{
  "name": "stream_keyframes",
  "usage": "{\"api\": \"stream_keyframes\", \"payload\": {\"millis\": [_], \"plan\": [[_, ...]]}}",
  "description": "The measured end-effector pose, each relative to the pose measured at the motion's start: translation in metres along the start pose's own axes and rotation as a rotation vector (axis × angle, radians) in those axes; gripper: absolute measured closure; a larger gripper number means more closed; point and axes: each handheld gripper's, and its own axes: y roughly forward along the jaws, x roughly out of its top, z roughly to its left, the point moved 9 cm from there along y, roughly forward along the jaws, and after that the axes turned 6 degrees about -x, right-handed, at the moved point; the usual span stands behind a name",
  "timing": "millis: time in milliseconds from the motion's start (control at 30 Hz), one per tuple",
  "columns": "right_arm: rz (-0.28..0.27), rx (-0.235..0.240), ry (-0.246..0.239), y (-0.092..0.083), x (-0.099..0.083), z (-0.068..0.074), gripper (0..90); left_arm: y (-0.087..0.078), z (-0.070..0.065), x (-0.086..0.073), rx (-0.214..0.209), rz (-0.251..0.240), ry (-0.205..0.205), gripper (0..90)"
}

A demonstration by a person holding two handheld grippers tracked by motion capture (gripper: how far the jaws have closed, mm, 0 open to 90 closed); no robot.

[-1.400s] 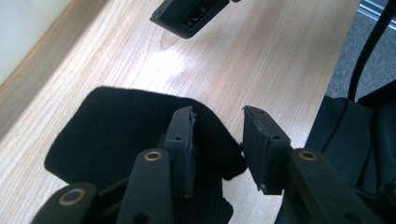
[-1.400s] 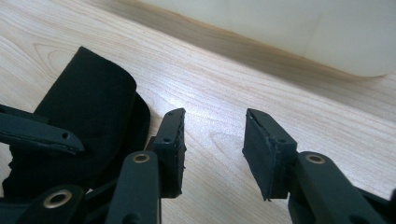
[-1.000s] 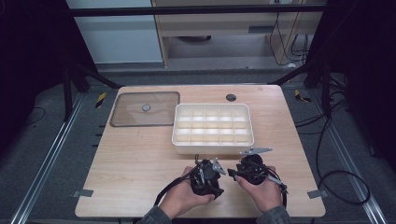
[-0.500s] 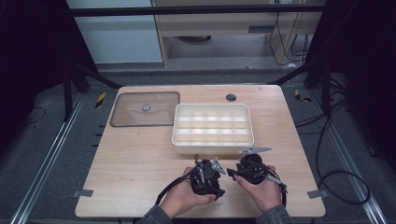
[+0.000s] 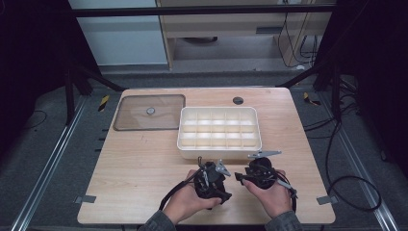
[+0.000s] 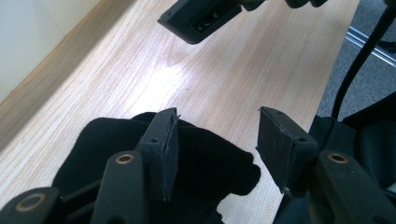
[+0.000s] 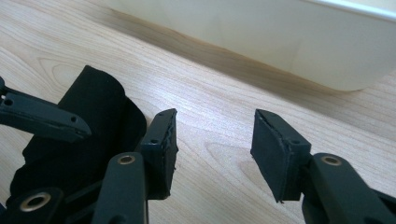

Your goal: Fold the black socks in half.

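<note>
Cloth [image 6: 205, 163] — black, soft, limp and light, lying crumpled on the table [image 5: 134, 163] between your grippers, just in front of the tray [image 5: 220, 144]. Left gripper [image 6: 217, 144] has just been opening, nothing pinched; right gripper [image 7: 212, 149] stands open, empty. Pinch a raised fold near an edge — it will sag and bunch.

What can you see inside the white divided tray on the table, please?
The white tray shows rows of small compartments, all seemingly bare. Its front row is partly hidden behind the near wall, so small items there cannot be ruled out.
</note>
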Motion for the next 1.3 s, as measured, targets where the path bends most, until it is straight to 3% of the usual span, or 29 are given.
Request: {"api": "stream_keyframes", "payload": {"millis": [533, 733, 933, 1300], "plan": [[-0.001, -0.001, 0.006, -0.001, -0.001, -0.002, 50.0, -0.010, 0.002, 0.002, 0.002, -0.029, -0.005, 48.2], [-0.006, -0.003, 0.001, -0.003, 0.002, -0.001, 49.1, -0.021, 0.008, 0.002, 0.022, -0.055, -0.019, 46.1], [0.001, -0.001, -0.006, -0.006, 0.006, 0.007, 41.7, -0.035, 0.023, 0.000, 0.075, -0.069, -0.048, 37.9], [-0.003, 0.020, -0.042, -0.014, 0.021, 0.031, 24.2, -0.057, 0.054, -0.016, 0.148, -0.090, -0.123, 12.3]]}}
